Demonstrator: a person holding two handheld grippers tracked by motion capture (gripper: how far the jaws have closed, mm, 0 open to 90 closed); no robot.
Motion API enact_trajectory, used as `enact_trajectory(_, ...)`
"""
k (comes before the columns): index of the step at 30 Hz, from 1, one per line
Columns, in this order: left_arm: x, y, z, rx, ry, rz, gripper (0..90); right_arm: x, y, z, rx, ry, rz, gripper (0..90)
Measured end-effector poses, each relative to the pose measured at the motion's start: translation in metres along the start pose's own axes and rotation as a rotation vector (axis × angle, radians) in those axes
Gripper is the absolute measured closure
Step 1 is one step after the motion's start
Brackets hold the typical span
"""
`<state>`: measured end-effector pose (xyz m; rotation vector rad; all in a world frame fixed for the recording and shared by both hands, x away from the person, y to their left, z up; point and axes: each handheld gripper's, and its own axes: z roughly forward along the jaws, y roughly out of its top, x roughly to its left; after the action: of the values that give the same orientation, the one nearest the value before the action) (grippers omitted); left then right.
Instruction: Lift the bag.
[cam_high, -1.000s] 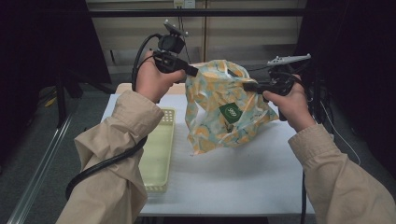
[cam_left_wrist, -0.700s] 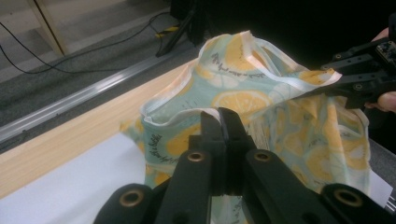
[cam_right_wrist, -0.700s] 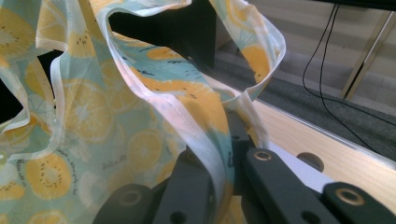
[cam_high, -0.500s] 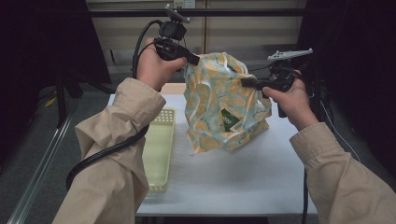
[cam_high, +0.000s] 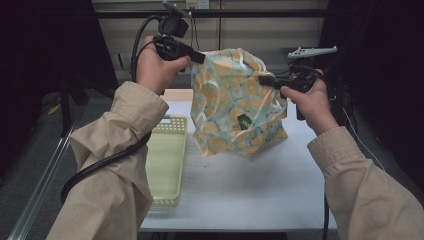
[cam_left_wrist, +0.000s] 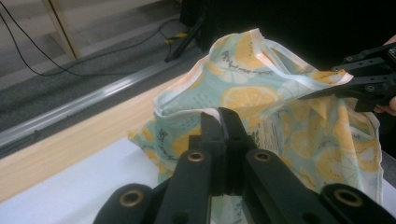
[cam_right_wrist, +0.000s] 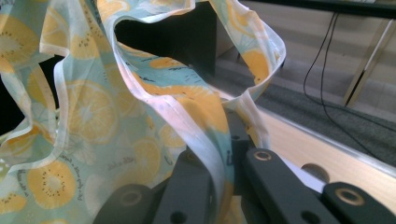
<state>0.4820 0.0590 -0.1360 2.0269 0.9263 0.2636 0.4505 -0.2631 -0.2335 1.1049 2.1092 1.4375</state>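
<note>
A thin cloth bag (cam_high: 235, 107) printed with orange slices on pale green hangs above the white table (cam_high: 260, 190), held up between both grippers. My left gripper (cam_high: 201, 57) is shut on the bag's upper left edge; the left gripper view has its black jaws (cam_left_wrist: 219, 122) pinching the white hem of the bag (cam_left_wrist: 261, 93). My right gripper (cam_high: 264, 80) is shut on the upper right edge. The right gripper view has the bag (cam_right_wrist: 93, 116) draped over the right gripper (cam_right_wrist: 226, 135), hem between the jaws. The bag's bottom hangs close to the table.
A pale yellow-green plastic tray (cam_high: 167, 165) lies on the table's left side, below my left forearm. A wooden strip (cam_left_wrist: 70, 149) edges the table's far side, with a metal rail and cables on the floor beyond. Dark curtains flank both sides.
My left hand has lifted its corner of the bag upward, so the bag now hangs taller and more stretched. The right hand has stayed about where it was.
</note>
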Motion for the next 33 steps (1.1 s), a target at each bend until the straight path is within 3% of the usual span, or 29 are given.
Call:
enact_trajectory(4,0.002,0.000,0.000,0.006,-0.011,-0.007,90.0,0.002,0.002,-0.001,-0.010,0.022,0.001,89.7)
enact_trajectory(12,0.013,-0.022,0.011,0.042,-0.023,-0.044,90.0,0.014,-0.014,0.018,0.029,0.096,0.010,89.3)
enact_trajectory(19,0.016,-0.036,0.007,0.049,-0.018,-0.054,90.0,0.024,-0.025,0.033,0.064,0.144,0.011,89.3)
enact_trajectory(33,0.020,-0.080,-0.004,0.044,-0.039,-0.072,87.7,0.062,-0.053,0.051,0.131,0.273,-0.029,89.3)
